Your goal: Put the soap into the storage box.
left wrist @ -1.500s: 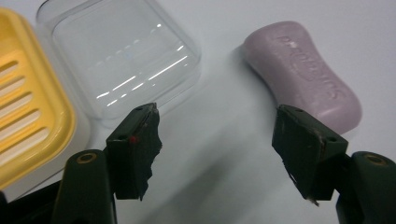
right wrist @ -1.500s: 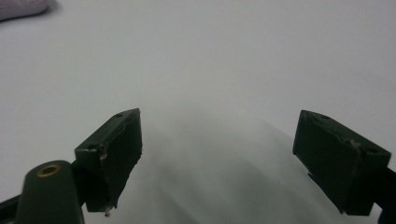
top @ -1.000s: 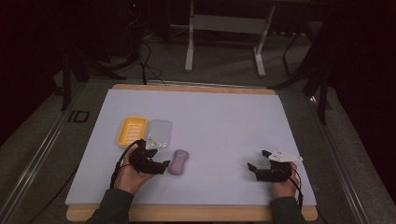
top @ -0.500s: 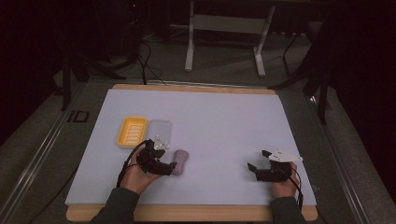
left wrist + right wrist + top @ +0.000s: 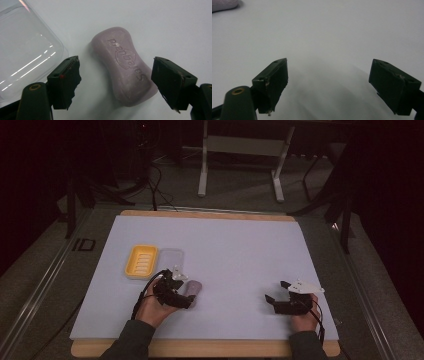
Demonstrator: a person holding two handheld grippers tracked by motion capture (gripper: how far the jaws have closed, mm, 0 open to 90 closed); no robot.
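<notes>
Yellow soap dish (image 5: pixel 141 261) sits far L on the table (image 5: pixel 235 245), untouched vs 1 s ago. Clear lid (image 5: pixel 170 257) lies flat just beside it on the R, touching or nearly so; it also shows in the left gripper view at (image 5: pixel 23 45), close to the L jaw but apart from it.

Left gripper (image 5: pixel 176 292): this is what changed. Over the last sec it moved fwd and R toward the soap bar (image 5: pixel 192 289), and now covers part of it in the high view. In the left gripper view the jaws stand wide apart w/ the bar (image 5: pixel 125 65) lying flat on the table between them, slightly diagonal, embossed side up. Neither pad touches it yet; nothing held. Gap on each side looks similar, so roughly centred.

Meaning: approach looks done, grasp not yet made. Likely next = squeeze the jaws across the bar's narrow waist, then carry to the dish. Risk, as a guess: smooth rounded bar could slip or twist if pinched off-centre.

Right gripper (image 5: pixel 275 296): same spot as 1 s ago, parked near the R front of the table, well apart from the soap. Jaws wide apart and holding nothing, bare table between them (image 5: pixel 327 85); a corner of the bar shows far off at (image 5: pixel 223 5).
</notes>
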